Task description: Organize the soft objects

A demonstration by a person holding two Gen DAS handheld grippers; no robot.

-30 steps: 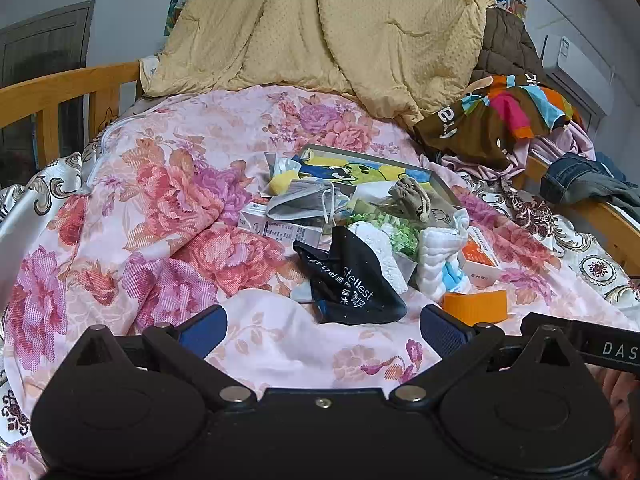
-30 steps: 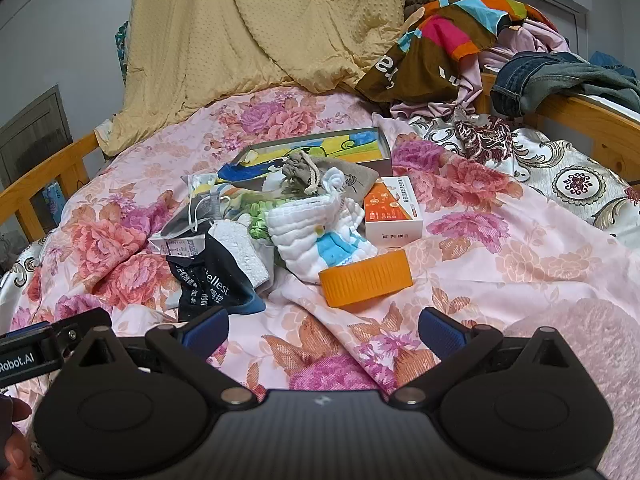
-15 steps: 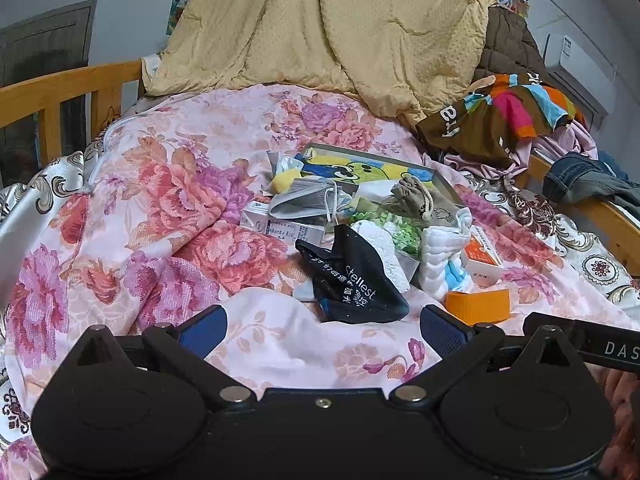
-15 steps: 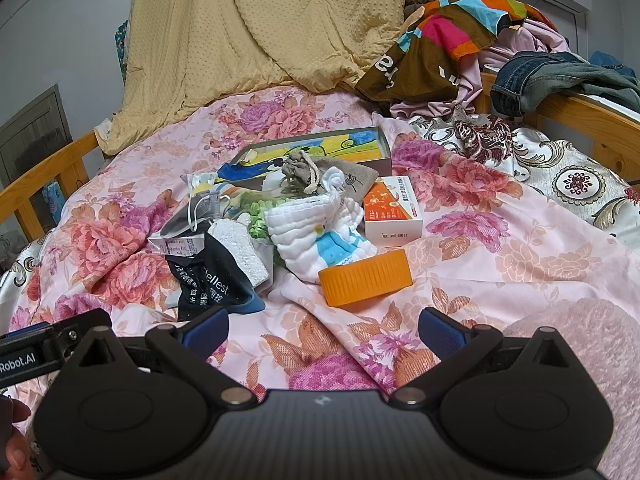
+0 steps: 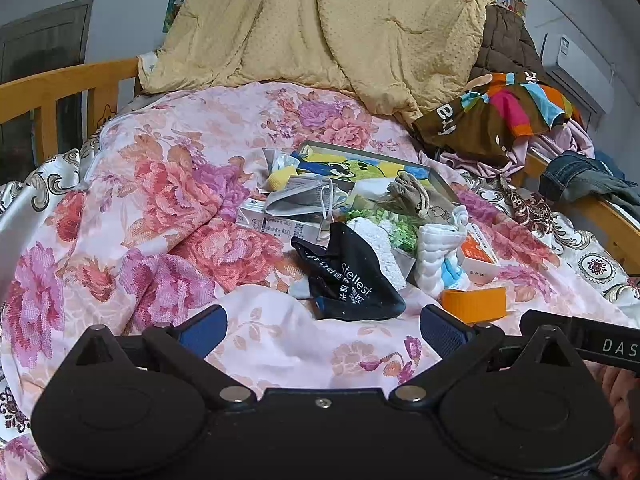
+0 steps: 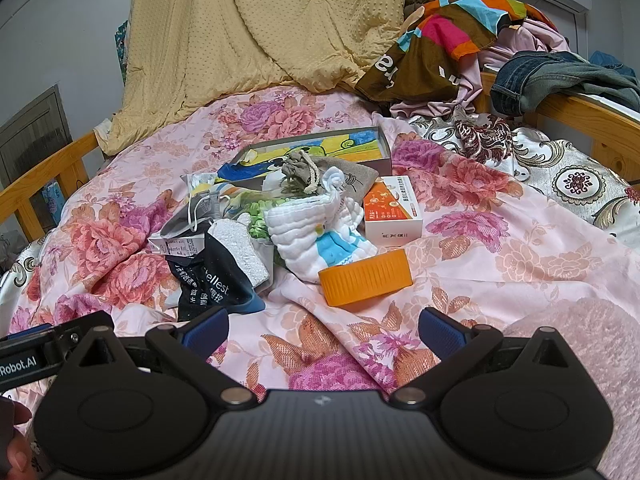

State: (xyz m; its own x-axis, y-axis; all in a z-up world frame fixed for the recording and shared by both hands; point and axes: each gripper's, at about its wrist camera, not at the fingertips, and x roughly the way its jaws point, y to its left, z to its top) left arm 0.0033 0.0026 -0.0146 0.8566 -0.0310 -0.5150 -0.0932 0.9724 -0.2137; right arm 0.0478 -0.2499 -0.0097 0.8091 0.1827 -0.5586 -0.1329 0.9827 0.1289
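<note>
Nearest the cameras, left gripper (image 5: pixel 322 330) and right gripper (image 6: pixel 323 326) hang spread and empty above the floral quilt (image 6: pixel 500 264). Just beyond lie a black pouch (image 5: pixel 352 280) and orange lid (image 6: pixel 366 276) (apart), then a white cloth (image 6: pixel 320 234), farther a picture box (image 6: pixel 320 148)

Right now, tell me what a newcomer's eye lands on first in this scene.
A jumbled heap of small items sits mid-bed on the pink floral quilt: a round orange plastic lid nearest, a crumpled black printed cloth bag to its left, a white quilted baby cloth between them. Behind rises a tan dotted blanket. Both pairs of blue-padded fingers hang open, empty.
</note>
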